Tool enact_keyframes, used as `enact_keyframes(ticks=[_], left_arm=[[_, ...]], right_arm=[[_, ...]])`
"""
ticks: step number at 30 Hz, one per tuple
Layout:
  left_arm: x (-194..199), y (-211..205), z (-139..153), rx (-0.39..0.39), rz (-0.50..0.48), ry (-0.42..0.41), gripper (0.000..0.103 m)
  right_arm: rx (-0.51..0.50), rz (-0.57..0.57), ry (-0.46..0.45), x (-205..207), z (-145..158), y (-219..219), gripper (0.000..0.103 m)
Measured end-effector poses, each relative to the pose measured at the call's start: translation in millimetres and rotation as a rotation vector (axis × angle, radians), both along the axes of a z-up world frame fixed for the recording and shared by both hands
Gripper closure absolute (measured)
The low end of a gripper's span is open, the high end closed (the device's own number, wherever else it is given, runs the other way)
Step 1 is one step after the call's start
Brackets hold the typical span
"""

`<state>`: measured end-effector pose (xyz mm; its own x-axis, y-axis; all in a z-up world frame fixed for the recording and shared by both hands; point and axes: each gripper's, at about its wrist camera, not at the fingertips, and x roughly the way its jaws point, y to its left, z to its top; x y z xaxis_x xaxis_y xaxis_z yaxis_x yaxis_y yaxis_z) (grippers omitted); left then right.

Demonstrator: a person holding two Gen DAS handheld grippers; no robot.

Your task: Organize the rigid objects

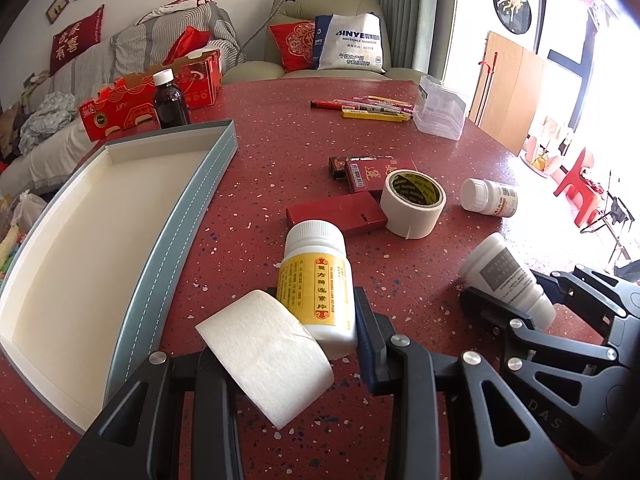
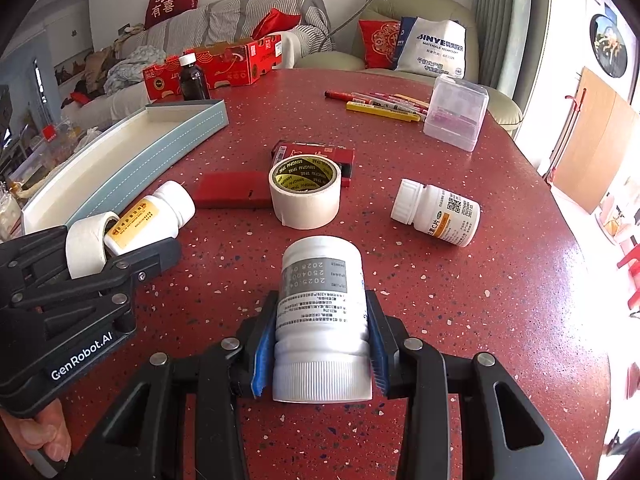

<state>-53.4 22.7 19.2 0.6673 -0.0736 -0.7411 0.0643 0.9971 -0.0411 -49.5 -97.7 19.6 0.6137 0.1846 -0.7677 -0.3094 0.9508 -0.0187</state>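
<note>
The red table (image 1: 280,128) is staying cluttered and the tray (image 1: 216,160) is sitting empty (nothing sorted yet); the left gripper (image 1: 320,312) is pinching a yellow bottle (image 1: 316,280), the right gripper (image 2: 320,340) a white bottle (image 2: 322,300).

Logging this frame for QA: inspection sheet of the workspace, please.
Surface: red speckled table.
Job's things: tray, bare; tape roll, third bottle and red boxes loose on the table.
Clutter: pens, clear box, dark bottle.
Grippers: left gripper holds yellow-label bottle and a small white roll; right gripper holds white bottle.
Cables: one on the armchair.
Surroundings: sofa, cushions.
</note>
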Motion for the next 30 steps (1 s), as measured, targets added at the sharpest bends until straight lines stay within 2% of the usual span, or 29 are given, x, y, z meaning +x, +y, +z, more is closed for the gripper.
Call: enact_keyframes(ticks=[10, 20, 30], left_arm=[[-1.4, -1.4, 0.6, 0.012, -0.005, -0.013, 0.065], [-5.1, -5.8, 1.6, 0.037, -0.009, -0.031, 0.065], [-8.4, -6.4, 3.7, 0.031, -0.007, -0.041, 0.065]], right_arm=[[0.023, -0.013, -0.006, -0.4, 1.5, -4.8, 0.062], [0.016, -0.016, -0.018, -2.3, 2.7, -3.5, 0.062], [-0.011, -0.011, -0.022, -3.2, 2.0, 0.7, 0.062]])
